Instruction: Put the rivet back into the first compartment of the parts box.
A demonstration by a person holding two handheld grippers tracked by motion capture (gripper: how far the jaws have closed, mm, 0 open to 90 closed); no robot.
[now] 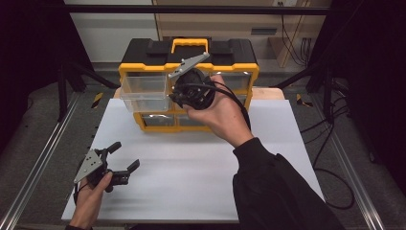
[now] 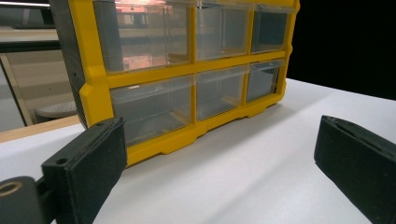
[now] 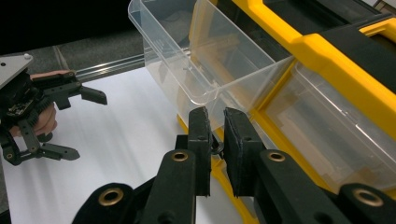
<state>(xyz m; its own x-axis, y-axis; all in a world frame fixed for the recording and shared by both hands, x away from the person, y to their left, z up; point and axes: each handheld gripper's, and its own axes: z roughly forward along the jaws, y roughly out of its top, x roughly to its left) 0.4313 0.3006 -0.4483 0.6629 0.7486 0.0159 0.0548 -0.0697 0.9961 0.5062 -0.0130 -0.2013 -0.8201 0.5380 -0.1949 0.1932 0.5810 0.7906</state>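
Jaws of right gripper (image 3: 215, 140) nearly shut; grip on clear drawer (image 3: 196, 65) unclear.

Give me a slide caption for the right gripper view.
Right gripper, shut, beside a clear drawer pulled out of the yellow organizer.

Your drawer cabinet (image 1: 191, 86) stands at the back of the counter (image 1: 191, 167), with its upper left drawer (image 1: 143, 91) pulled out toward you. Your right claw (image 1: 184, 98) hangs before the cabinet's middle, just right of that drawer. Your left claw (image 1: 125, 155) sits near the counter's front left, well apart from the cabinet.
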